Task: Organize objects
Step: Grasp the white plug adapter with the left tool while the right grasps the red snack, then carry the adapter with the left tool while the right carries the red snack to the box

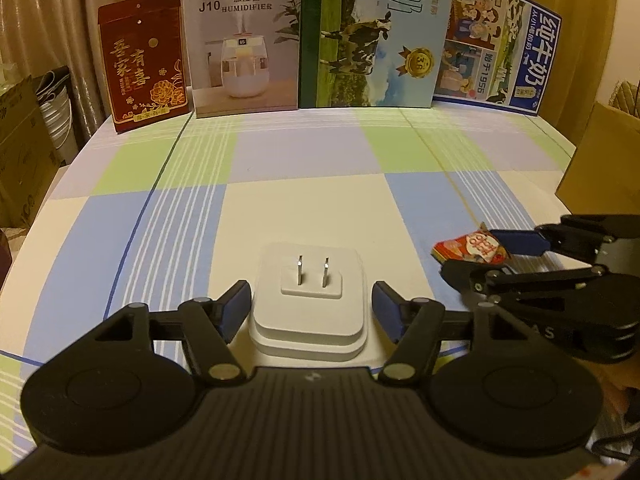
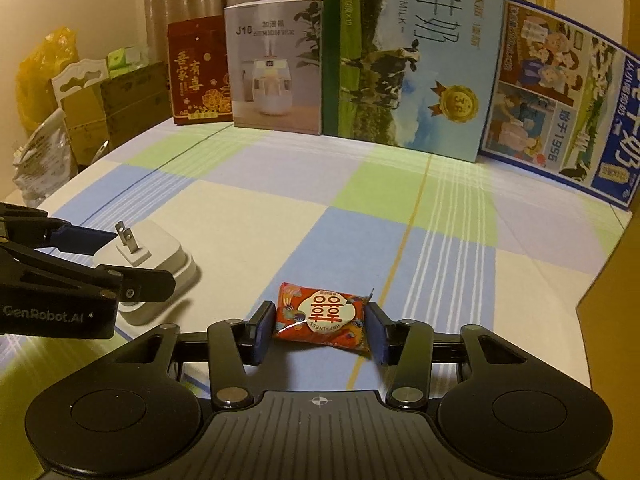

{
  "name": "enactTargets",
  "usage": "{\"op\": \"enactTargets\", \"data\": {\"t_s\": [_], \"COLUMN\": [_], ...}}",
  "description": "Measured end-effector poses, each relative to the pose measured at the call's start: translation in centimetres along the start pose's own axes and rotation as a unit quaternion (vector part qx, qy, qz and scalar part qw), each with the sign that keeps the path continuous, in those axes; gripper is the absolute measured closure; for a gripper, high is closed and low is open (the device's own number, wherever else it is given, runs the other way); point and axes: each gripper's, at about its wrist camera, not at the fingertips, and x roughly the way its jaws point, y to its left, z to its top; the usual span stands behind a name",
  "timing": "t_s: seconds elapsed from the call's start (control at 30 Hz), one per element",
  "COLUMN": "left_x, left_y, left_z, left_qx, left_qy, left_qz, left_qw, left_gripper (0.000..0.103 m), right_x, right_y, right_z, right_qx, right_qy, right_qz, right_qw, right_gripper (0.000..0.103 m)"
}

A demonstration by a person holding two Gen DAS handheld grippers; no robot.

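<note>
Two grasps are being set up at once. The left gripper [image 1: 310, 312] straddles the white plug adapter [image 1: 308, 304], jaws spread with a gap at each side. The right gripper [image 2: 319, 330] brackets the red candy packet [image 2: 322, 318], pads touching or nearly so; it lies at the adapter's three o'clock. Next, I judge: close both, then lift.

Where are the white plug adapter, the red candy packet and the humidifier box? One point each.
white plug adapter [image 1: 310, 312]: left wrist view, on its top face below the prongs.
red candy packet [image 2: 322, 316]: right wrist view, on the white round label.
humidifier box [image 1: 244, 44]: left wrist view, on the printed front face.
</note>
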Motion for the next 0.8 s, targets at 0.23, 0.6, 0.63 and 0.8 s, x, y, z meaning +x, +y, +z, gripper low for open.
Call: {"op": "enactTargets", "data": {"t_s": [0.23, 0.6, 0.63, 0.8], "left_x": [0.1, -2.8, -3.4, -6.7], "left_y": [0.2, -0.4, -0.5, -1.6], "left_z": [0.0, -0.2, -0.2, -0.4], "left_qx": [-0.010, -0.029, -0.031, -0.038], "left_qy": [0.001, 0.008, 0.006, -0.007], "left_qz": [-0.001, 0.001, 0.001, -0.001], "left_qw": [0.9999, 0.9995, 0.9995, 0.9993], "left_gripper": [0.043, 0.044, 0.044, 0.044], "right_x": [-1.2, -6.5, -7.2, -11.5], "right_y": [-0.5, -0.1, -0.1, 0.9], "right_z": [-0.1, -0.6, -0.8, -1.5], "right_qx": [0.031, 0.062, 0.066, 0.068], "right_qy": [0.010, 0.012, 0.012, 0.001], "right_qz": [-0.009, -0.012, -0.012, -0.003], "right_qw": [0.999, 0.998, 0.998, 0.998], "right_gripper": [0.058, 0.058, 0.058, 0.058]}}
